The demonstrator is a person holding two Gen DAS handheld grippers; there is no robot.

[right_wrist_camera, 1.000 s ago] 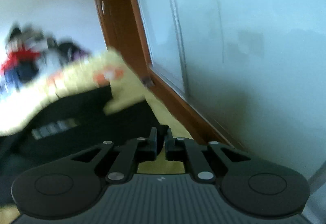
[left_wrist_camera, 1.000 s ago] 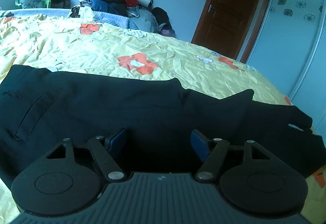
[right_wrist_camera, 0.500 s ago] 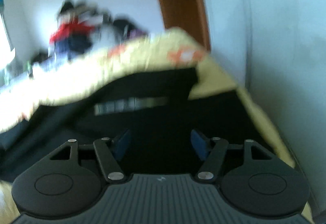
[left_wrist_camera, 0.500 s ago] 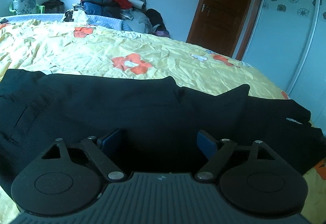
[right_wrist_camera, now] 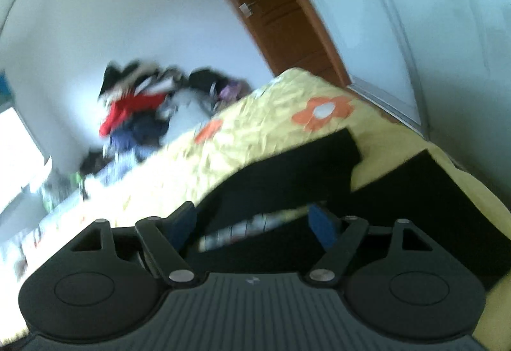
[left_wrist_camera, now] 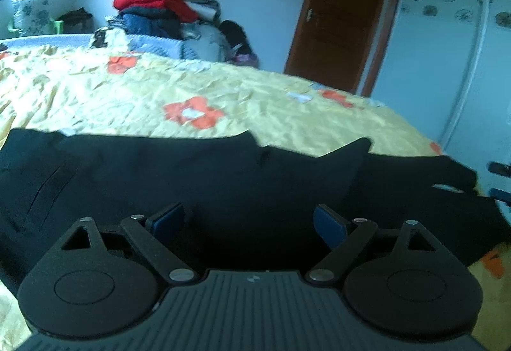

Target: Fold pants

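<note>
Black pants [left_wrist_camera: 198, 178] lie stretched lengthwise across the near part of a bed, flat on a yellow bedspread [left_wrist_camera: 95, 102] printed with orange flowers, a slit pocket showing toward the left end and one layer of cloth lapped over another near the middle. The left gripper [left_wrist_camera: 249, 221] hangs just above the dark fabric with its blue-padded jaws spread wide and nothing caught between them; they have just been opening. The right gripper [right_wrist_camera: 252, 223], seen in a blurred, tilted view, is likewise released, its jaws having just swung apart, above the end of the pants where a pale label strip [right_wrist_camera: 242, 229] crosses the cloth; no fabric is pinched there either. Its tips also show at the right edge of the left-wrist view. Beyond the bed, a heap of clothes [left_wrist_camera: 166, 9] topped with a red garment sits against the pale wall, beside a brown wooden door [left_wrist_camera: 338, 22].
</note>
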